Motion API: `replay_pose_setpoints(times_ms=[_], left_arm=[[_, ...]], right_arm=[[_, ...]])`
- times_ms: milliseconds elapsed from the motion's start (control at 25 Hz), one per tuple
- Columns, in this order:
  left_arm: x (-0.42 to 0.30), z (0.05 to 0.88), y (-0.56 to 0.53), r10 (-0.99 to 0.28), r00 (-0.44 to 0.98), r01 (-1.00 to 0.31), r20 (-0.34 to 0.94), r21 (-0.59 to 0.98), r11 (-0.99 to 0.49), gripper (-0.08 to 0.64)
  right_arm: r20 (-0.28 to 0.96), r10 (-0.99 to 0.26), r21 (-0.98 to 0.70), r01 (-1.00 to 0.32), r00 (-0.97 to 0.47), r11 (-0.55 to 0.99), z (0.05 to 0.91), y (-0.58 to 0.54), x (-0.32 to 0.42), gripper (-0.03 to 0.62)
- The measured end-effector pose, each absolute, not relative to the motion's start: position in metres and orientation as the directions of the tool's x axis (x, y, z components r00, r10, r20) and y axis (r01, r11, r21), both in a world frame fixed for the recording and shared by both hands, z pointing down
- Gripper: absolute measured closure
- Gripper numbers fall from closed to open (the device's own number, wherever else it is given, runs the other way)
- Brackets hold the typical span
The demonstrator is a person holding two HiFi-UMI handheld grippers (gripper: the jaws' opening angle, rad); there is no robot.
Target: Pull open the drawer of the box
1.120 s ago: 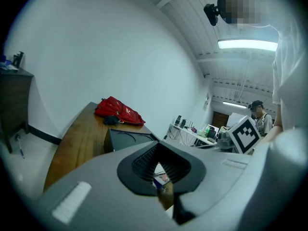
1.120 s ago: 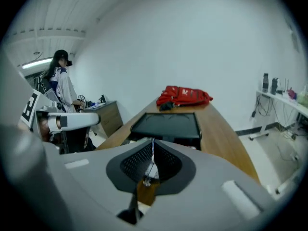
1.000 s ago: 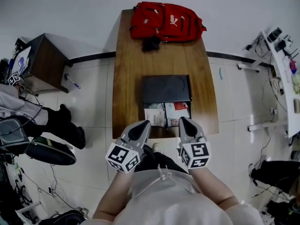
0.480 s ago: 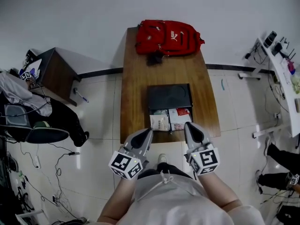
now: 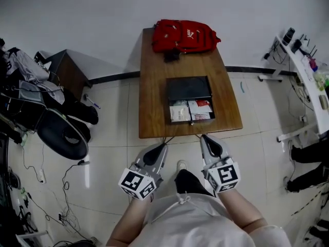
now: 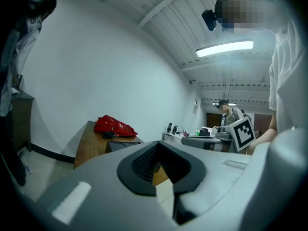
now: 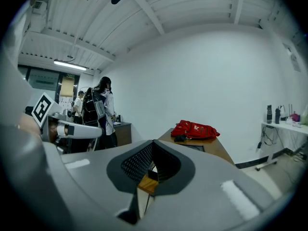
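A person stands at the near end of a wooden table (image 5: 154, 102), a gripper in each hand. The left gripper (image 5: 160, 146) and the right gripper (image 5: 205, 139) both have their jaws pressed together with nothing between them, and both hang over the tiled floor just short of the table's near edge. The black box (image 5: 189, 88) sits mid-table, its drawer (image 5: 191, 110) pulled out toward the person with white and red packets showing inside. The drawer lies ahead of both grippers and clear of them, slightly nearer the right one. A red backpack (image 5: 185, 36) rests at the far end
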State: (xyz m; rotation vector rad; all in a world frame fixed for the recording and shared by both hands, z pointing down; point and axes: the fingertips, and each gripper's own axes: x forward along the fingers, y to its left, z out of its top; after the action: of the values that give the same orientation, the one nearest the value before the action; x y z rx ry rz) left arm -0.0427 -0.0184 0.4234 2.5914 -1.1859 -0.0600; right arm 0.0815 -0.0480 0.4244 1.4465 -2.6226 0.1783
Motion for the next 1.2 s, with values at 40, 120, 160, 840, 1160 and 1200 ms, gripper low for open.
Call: replay_pose_setpoints(times_ms=[40, 120, 160, 840, 1160, 1200], left_arm=[[-0.045, 0.423, -0.005, -0.742, 0.665, -0.732, 0.081, 0.268, -0.627, 0.554], [-0.046, 0.424, 0.021, -0.734, 0.675, -0.724, 0.077, 0.262, -0.639, 0.554], [-0.047, 0.426, 0.034, -0.730, 0.679, -0.720, 0.075, 0.264, -0.642, 0.554], [-0.045, 0.395, 0.174, -0.717, 0.696, -0.703, 0.042, 0.248, -0.667, 0.554], [-0.025, 0.367, 0.183, -0.716, 0.698, -0.709, 0.007, 0.147, -0.690, 0.554], [-0.025, 0.365, 0.183, -0.720, 0.693, -0.713, 0.005, 0.146, -0.686, 0.554]], right_arm=[[0.179, -0.831, -0.040, -0.848, -0.526, 0.528, 0.426, -0.034, 0.079, 0.584], [0.179, -0.837, -0.045, -0.854, -0.517, 0.518, 0.427, -0.008, 0.078, 0.584], [0.180, -0.838, -0.048, -0.856, -0.515, 0.515, 0.427, 0.006, 0.077, 0.584], [0.141, -0.809, -0.063, -0.821, -0.571, 0.568, 0.402, 0.158, 0.058, 0.584], [0.079, -0.805, 0.030, -0.805, -0.589, 0.592, 0.366, 0.166, 0.084, 0.584], [0.083, -0.803, 0.027, -0.804, -0.590, 0.594, 0.364, 0.167, 0.087, 0.584]])
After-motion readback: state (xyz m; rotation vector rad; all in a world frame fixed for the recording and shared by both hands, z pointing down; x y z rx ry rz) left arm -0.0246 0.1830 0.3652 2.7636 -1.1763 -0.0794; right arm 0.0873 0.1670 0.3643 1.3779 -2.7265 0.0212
